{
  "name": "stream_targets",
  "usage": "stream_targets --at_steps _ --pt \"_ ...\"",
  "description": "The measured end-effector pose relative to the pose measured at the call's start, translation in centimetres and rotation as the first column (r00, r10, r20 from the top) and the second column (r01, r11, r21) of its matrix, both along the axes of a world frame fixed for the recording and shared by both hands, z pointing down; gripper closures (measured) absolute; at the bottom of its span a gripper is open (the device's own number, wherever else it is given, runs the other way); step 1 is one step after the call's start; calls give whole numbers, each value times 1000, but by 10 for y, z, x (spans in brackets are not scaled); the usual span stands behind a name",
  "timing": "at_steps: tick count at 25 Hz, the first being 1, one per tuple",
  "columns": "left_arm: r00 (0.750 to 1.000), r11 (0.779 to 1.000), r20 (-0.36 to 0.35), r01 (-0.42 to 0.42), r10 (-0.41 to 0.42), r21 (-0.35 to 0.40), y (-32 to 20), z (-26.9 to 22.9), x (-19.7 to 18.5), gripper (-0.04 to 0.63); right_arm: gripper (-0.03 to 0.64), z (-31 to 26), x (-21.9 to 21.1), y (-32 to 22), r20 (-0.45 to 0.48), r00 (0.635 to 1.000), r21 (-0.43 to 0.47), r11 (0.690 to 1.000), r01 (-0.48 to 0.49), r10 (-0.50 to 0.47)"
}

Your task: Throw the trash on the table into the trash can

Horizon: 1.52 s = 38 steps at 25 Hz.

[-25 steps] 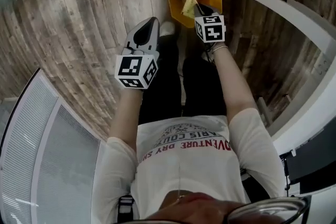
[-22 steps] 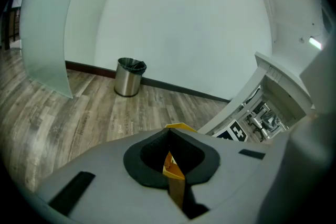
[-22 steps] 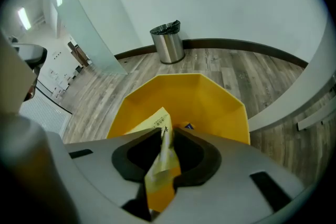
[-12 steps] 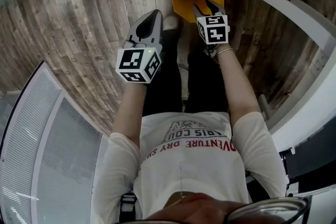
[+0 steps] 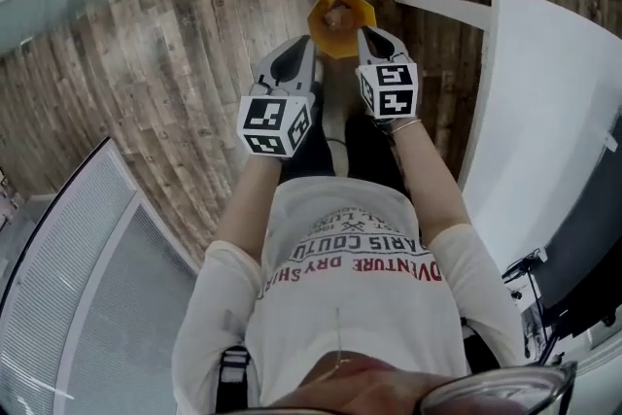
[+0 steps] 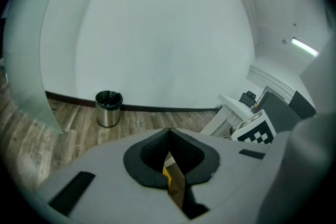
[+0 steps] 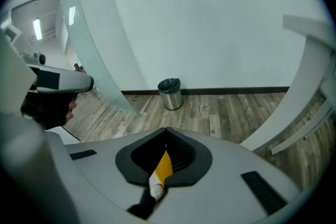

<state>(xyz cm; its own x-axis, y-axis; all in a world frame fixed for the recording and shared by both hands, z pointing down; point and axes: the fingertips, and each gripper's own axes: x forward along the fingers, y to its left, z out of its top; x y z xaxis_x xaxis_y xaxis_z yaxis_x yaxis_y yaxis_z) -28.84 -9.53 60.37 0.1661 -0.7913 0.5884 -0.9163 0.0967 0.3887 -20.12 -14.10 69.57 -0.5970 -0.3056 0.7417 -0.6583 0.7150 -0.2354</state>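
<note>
From here the main risk seemed to be the trip back for more. The left gripper and the right gripper hung close together above the orange trash can. A hasty swing toward the white table on the right could clip its edge or knock the 2 grippers against each other. The can stood on the wooden floor just ahead of the person's legs, so a careless step could tip it. Its mouth also looked small from this height, and a later drop could miss.

The left gripper's jaws were pressed together with nothing between them. Only floor and a sliver of the orange can showed through the slot behind their tips. A brownish piece of trash appeared to lie inside the can, too small to identify. The right gripper's jaws had just been closing and stood clenched on nothing. No trash showed on the visible part of the table.
</note>
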Motion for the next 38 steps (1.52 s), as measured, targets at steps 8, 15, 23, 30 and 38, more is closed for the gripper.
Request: stream_targets --at_steps 8,15,23,30,38 --pt "981 964 14 -192 192 182 -39 -156 48 572 591 -190 41 -26 149 976 150 972 -182 160" --pt "921 884 54 -385 385 264 -57 -234 131 572 591 -290 135 -26 229 898 198 886 -420 375" --pt "750 656 125 -636 649 406 -61 -308 300 572 591 -365 311 5 282 755 371 659 -654 591" --pt "515 400 163 -796 841 455 -4 -324 475 572 591 -383 487 103 305 507 414 367 -833 807" --pt "305 202 144 -853 941 482 81 -329 604 572 591 -386 610 227 304 285 462 121 -879 909"
